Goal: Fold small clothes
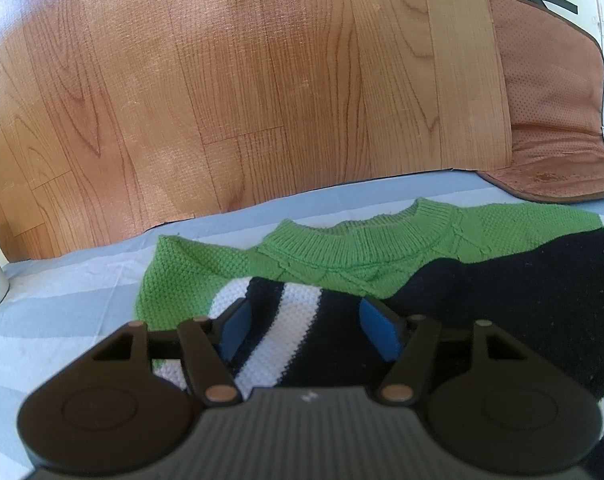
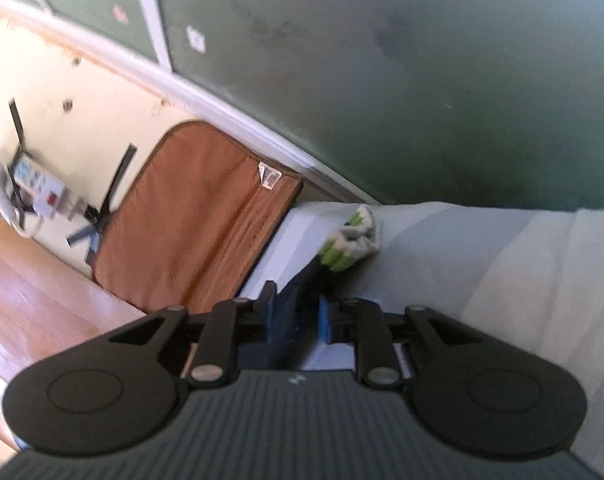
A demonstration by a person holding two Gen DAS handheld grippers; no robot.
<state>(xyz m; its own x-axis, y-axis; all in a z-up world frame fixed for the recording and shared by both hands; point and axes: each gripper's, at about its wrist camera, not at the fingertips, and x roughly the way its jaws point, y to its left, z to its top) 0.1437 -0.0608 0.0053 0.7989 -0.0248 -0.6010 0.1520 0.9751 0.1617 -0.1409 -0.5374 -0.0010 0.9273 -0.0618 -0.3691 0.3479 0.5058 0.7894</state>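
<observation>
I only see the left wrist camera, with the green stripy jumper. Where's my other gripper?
Observer: The right gripper is at the sheet's edge, with dark fabric between its jaws.
Operator: What's past it?
Observer: A green-and-white cuff, lying on the grey sheet.
Operator: Anything on the wall?
Observer: A white power strip, left of the brown cushion.
</observation>
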